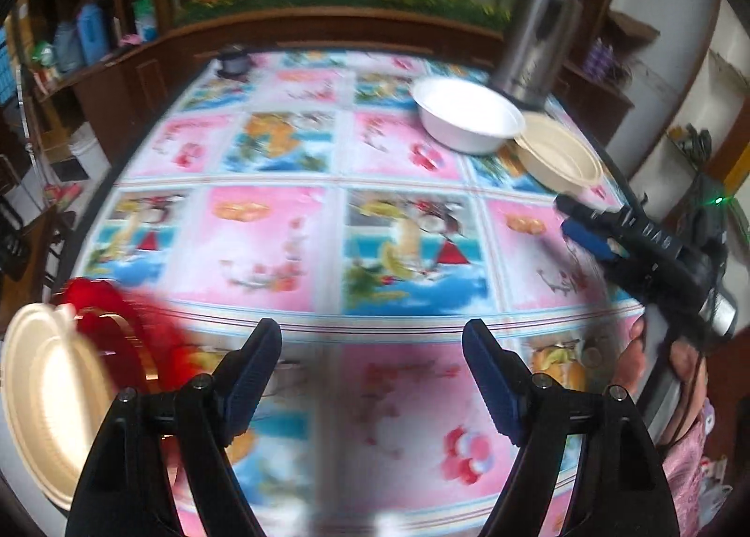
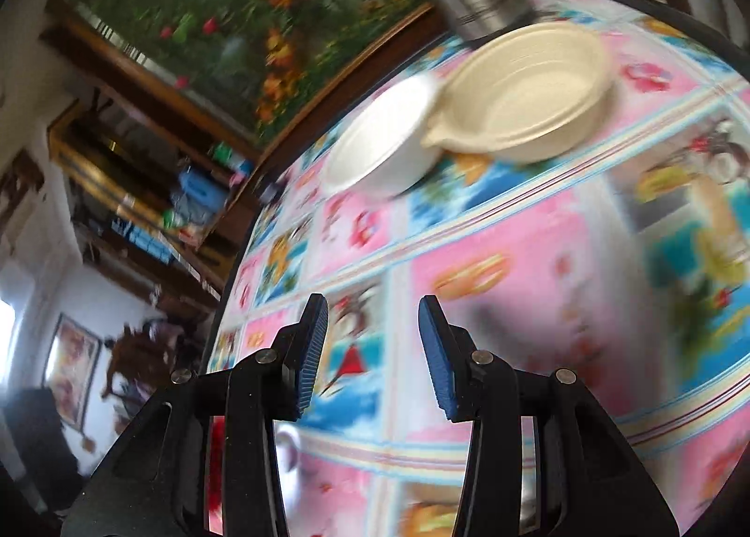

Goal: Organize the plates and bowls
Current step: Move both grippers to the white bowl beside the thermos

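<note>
A white bowl (image 1: 468,113) and a beige bowl (image 1: 560,152) sit side by side, touching, at the far right of the table; both also show in the right wrist view, the white bowl (image 2: 375,143) and the beige bowl (image 2: 529,92). A beige plate (image 1: 44,406) lies at the near left edge beside a red object (image 1: 117,326). My left gripper (image 1: 372,340) is open and empty over the near table. My right gripper (image 2: 372,316) is open and empty, tilted, short of the bowls; it shows in the left wrist view (image 1: 569,213) too.
A steel thermos (image 1: 539,35) stands right behind the bowls. A small dark object (image 1: 234,61) sits at the far left corner. The table wears a colourful patterned cloth (image 1: 328,232). Wooden shelves with bottles (image 1: 89,35) line the left wall.
</note>
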A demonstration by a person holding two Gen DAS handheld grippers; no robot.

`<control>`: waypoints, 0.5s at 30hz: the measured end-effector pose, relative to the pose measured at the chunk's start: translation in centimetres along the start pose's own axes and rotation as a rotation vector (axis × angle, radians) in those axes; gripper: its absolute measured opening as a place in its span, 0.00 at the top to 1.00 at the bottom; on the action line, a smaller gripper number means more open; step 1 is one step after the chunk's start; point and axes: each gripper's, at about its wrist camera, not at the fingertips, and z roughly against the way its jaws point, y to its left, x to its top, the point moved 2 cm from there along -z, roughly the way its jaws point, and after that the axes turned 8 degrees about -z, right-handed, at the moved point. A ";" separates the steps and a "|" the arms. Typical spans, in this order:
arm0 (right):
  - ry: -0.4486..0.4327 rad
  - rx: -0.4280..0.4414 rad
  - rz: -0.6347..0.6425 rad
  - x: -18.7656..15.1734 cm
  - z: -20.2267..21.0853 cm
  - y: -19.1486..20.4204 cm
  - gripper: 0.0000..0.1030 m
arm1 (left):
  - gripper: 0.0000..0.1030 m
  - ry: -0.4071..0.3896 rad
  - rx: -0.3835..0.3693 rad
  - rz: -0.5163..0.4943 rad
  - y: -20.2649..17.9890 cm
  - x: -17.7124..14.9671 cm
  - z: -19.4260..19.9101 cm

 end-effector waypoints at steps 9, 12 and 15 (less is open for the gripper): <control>-0.144 -0.039 -0.142 5.3 4.4 -5.8 0.51 | 0.23 0.104 -0.040 -0.072 -4.4 0.2 -4.4; -0.152 0.015 -0.188 6.2 4.8 -6.2 0.51 | 0.23 0.125 -0.051 -0.075 -4.9 0.3 -5.4; -0.081 0.096 -0.204 6.6 3.4 -4.9 0.51 | 0.23 0.118 -0.062 -0.054 -4.6 1.0 -5.8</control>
